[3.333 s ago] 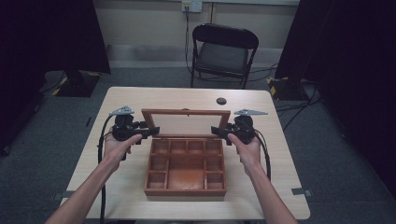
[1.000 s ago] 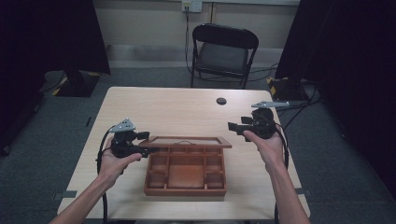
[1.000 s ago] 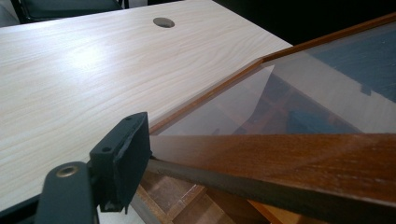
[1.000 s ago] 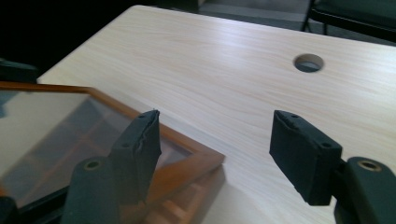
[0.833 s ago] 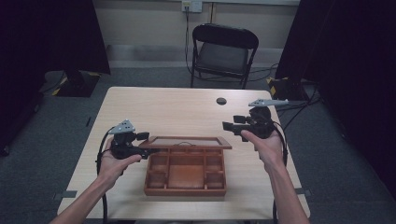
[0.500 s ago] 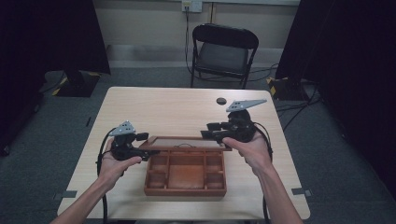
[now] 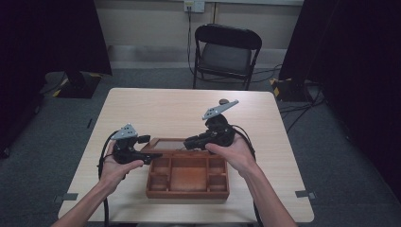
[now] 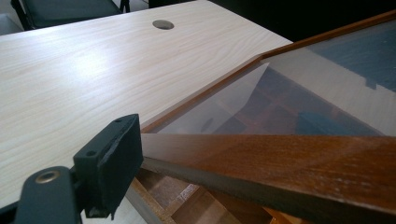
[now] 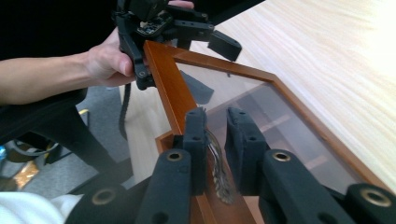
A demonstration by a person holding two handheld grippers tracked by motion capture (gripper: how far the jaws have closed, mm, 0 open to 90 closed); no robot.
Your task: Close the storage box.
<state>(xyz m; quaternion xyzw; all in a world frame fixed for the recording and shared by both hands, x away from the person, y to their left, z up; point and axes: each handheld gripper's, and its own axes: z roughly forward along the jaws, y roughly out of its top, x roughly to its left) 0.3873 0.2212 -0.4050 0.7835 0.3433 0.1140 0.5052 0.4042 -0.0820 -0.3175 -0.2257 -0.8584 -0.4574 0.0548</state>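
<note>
A brown wooden box (image 7: pixel 187 194) with several compartments sits at the table's front middle. Its glass-paned lid (image 7: pixel 166 143) hangs tilted low over the back of the box. My right gripper (image 7: pixel 188 142) reaches in from the right. Its jaws have just been closing, and in the right gripper view that gripper (image 9: pixel 218 126) is shut on the lid's wooden frame (image 9: pixel 170 88). My left gripper (image 7: pixel 153 154) stays at the lid's left corner. Its jaws have just been opening; one pad (image 8: pixel 112 163) lies against the frame (image 8: pixel 280 163), the other stands off it.
A round dark grommet (image 7: pixel 223 101) is set in the pale table (image 7: pixel 156 109) behind the right hand. A black folding chair (image 7: pixel 226 52) stands beyond the far edge. Dark curtains hang left and right, and cables trail on the grey floor.
The lid has come down from upright to a low tilt. My right hand has swung left from the table's right side onto the lid's frame. The left hand has kept still.
</note>
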